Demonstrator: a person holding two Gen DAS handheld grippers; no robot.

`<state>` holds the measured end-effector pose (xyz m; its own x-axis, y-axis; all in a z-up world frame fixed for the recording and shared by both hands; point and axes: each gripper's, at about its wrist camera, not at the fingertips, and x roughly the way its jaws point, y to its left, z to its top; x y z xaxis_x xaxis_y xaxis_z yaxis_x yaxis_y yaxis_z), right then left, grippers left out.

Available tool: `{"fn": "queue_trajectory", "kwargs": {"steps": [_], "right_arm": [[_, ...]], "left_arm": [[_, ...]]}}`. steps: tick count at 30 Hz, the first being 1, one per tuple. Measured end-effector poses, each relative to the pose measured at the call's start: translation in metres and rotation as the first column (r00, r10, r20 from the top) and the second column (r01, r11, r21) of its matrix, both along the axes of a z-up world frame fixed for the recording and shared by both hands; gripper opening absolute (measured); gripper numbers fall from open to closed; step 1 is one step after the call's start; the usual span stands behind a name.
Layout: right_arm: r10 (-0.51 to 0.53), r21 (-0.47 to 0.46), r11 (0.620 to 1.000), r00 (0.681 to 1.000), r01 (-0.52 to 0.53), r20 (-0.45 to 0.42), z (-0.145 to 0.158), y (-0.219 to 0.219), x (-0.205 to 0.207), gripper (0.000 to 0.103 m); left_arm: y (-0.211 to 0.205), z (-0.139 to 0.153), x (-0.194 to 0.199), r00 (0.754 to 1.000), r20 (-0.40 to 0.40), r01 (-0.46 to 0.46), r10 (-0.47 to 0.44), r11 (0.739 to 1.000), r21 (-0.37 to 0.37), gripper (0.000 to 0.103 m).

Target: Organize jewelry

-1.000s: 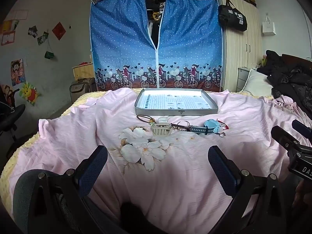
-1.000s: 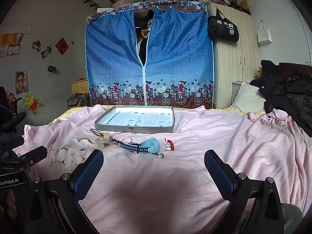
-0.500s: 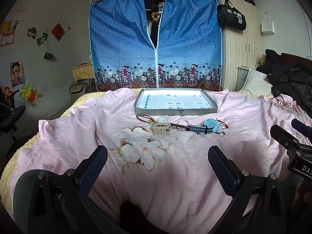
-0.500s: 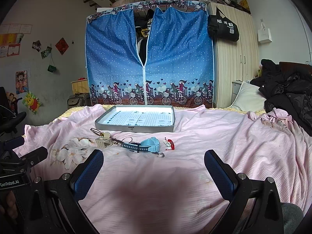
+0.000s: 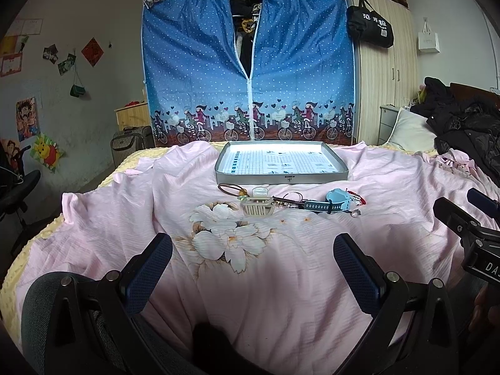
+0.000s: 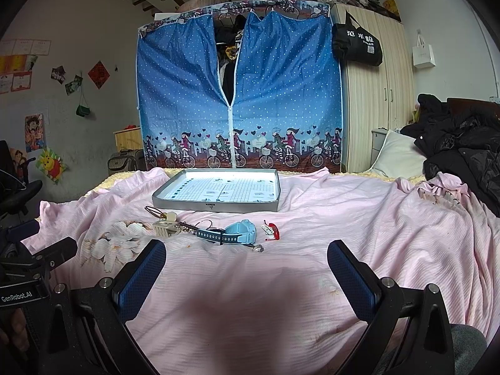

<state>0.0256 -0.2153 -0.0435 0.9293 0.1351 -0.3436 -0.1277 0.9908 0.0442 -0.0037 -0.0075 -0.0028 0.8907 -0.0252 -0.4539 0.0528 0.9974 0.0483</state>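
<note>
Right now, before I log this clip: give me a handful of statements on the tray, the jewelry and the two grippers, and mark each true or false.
1. The grey tray holds no jewelry yet. True.
2. The light blue watch sits inside the tray. False: it lies on the pink bedsheet, in front of the tray.
3. The right gripper is clamped on the watch. False: its fingers stand wide apart with nothing between them.
4. The left gripper is open and holds nothing. True.
5. The cream hair clip lies left of the watch in the left wrist view. True.
6. The red piece lies on the floor. False: it rests on the bedsheet beside the watch.
</note>
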Motion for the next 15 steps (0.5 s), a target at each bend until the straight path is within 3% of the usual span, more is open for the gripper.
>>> {"fn": "queue_trajectory", "kwargs": {"steps": [15], "right_arm": [[0.001,0.002,1.0,1.0,-0.001,-0.002,-0.0005,0.0,0.0003,0.103]], "left_arm": [[0.0002,-0.0012,-0.0025,1.0,-0.004,0.003,-0.003,1.0,0.002,0.101]]}}
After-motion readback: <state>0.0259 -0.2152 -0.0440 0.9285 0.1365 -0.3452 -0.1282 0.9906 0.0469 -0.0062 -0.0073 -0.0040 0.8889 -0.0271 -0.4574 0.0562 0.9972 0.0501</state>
